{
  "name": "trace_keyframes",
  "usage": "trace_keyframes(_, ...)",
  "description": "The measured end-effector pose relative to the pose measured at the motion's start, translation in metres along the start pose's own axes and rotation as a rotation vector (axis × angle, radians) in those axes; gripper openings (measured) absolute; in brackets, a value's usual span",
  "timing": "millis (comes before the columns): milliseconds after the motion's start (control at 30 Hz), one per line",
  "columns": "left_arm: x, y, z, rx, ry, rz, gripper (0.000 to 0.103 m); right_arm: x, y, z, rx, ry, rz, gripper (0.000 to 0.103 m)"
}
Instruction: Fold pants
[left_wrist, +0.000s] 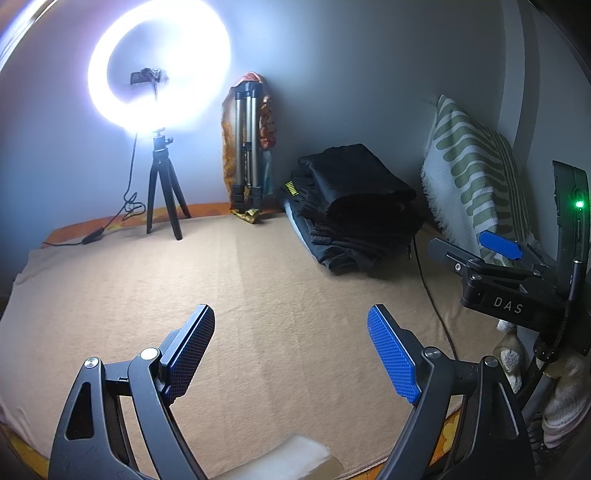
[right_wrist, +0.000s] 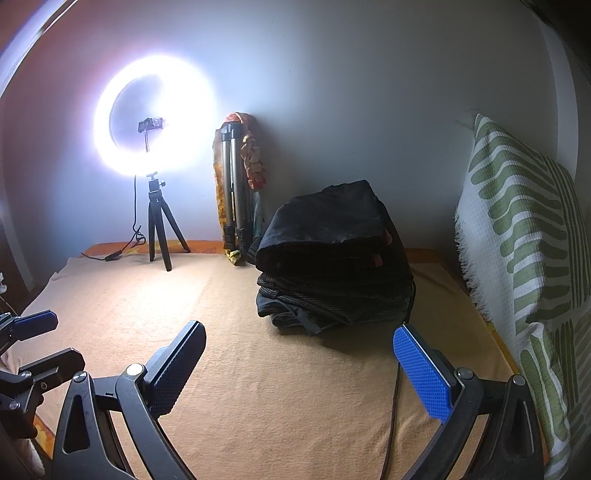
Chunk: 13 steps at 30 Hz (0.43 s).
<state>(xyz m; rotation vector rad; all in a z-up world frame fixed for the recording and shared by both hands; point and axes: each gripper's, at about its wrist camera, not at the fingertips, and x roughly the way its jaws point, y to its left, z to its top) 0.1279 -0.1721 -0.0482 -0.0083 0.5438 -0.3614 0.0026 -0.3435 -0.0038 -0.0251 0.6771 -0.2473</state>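
Note:
A stack of dark folded pants (left_wrist: 354, 210) (right_wrist: 332, 266) rests on the tan blanket (left_wrist: 258, 288) (right_wrist: 277, 369) near the back wall, right of centre. My left gripper (left_wrist: 290, 321) hovers over bare blanket, open, nothing between its blue pads. Over the blanket in front of the stack, my right gripper (right_wrist: 299, 339) is open and holds nothing. The right gripper's body (left_wrist: 509, 280) shows at the right edge of the left wrist view. The left gripper's fingers (right_wrist: 37, 325) show at the left edge of the right wrist view.
A lit ring light on a small black tripod (left_wrist: 162, 184) (right_wrist: 159, 221) stands at the back left, its cable (left_wrist: 92, 236) trailing. A folded silver tripod (left_wrist: 245, 147) (right_wrist: 232, 192) leans on the wall. A green-patterned cushion (left_wrist: 472, 177) (right_wrist: 524, 240) stands right. A black cable (left_wrist: 432, 295) (right_wrist: 397, 387) crosses the blanket.

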Motion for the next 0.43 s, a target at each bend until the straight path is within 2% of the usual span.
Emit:
trace_keyframes(267, -0.0021, -0.0024, -0.0017, 0.015, -0.022, 0.009, 0.085, -0.0003, 0.0026, -0.0008, -0.003, 0.000, 0.006, 0.103)
trace_keyframes(433, -0.0019, 0.0005, -0.0016, 0.003, -0.008, 0.005, 0.085, -0.0004, 0.0042, -0.0012, -0.001, 0.003, 0.012, 0.103)
